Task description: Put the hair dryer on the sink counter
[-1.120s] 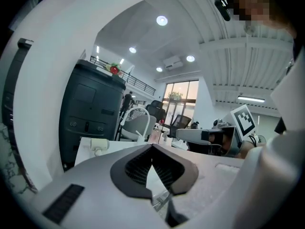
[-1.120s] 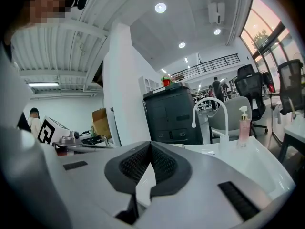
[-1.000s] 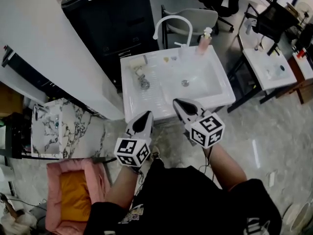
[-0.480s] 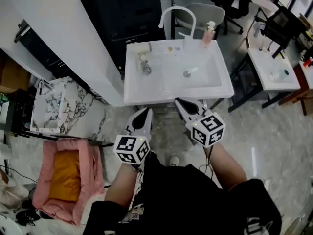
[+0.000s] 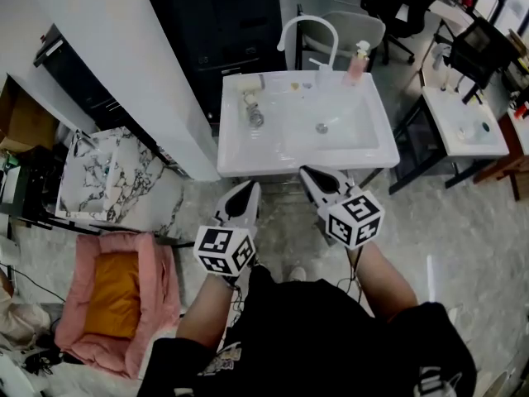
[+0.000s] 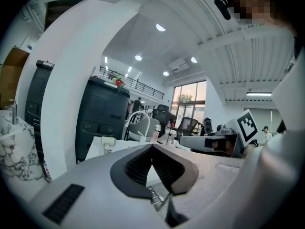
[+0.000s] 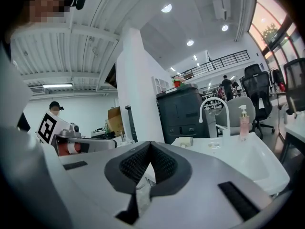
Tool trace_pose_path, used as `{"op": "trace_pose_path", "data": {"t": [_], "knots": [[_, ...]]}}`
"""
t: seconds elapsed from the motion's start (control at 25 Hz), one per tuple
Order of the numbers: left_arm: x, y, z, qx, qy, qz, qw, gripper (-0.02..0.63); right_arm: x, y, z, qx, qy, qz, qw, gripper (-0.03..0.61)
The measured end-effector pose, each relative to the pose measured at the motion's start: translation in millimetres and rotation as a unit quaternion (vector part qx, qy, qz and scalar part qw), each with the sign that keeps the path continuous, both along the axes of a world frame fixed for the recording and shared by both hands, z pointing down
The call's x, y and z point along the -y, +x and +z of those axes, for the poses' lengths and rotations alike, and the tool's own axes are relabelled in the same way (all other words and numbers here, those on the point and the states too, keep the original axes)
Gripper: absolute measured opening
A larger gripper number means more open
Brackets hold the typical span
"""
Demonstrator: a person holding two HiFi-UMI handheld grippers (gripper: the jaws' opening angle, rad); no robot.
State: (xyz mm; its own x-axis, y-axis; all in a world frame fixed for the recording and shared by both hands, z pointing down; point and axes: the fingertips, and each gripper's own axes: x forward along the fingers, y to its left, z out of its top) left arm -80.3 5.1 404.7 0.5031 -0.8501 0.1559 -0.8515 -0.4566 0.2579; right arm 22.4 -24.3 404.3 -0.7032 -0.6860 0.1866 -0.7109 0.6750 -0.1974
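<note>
The cream hair dryer [image 5: 252, 106] lies on the left part of the white sink counter [image 5: 240, 155], its metal nozzle toward the front. It also shows small in the left gripper view [image 6: 107, 142] and the right gripper view [image 7: 186, 141]. Both grippers hang side by side in front of the sink's near edge, clear of it. My left gripper [image 5: 247, 192] is shut with nothing in it, jaws meeting at the tip [image 6: 152, 146]. My right gripper [image 5: 308, 174] is likewise shut and empty [image 7: 150, 144].
A white arched faucet [image 5: 307, 31] and a pink soap bottle [image 5: 358, 60] stand at the back of the sink. A dark cabinet [image 5: 223, 23] and white pillar [image 5: 124, 64] lie left of it. A marble stand [image 5: 99, 184], pink cushion bed [image 5: 116, 300] and second basin [image 5: 467, 131] flank me.
The sink has slid up and away in the head view. Both gripper tips, which overlapped its front edge, now sit below it. Both stay shut. The hair dryer has not moved.
</note>
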Motion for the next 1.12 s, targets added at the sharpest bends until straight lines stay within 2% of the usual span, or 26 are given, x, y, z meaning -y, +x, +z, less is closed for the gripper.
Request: {"op": "trace_pose_path", "data": {"t": [0.48, 1.12], "knots": [[-2.8, -2.2, -2.8, 0.000, 0.004, -0.002, 1.0000, 0.003, -5.4, -1.4, 6.5, 0.014, -0.001, 0.001, 1.000, -0.002], [-9.6, 12.8, 1.6, -0.009, -0.002, -0.001, 1.0000, 0.003, -15.3, 12.6, 9.9, 0.018, -0.001, 0.004, 1.000, -0.002]]}}
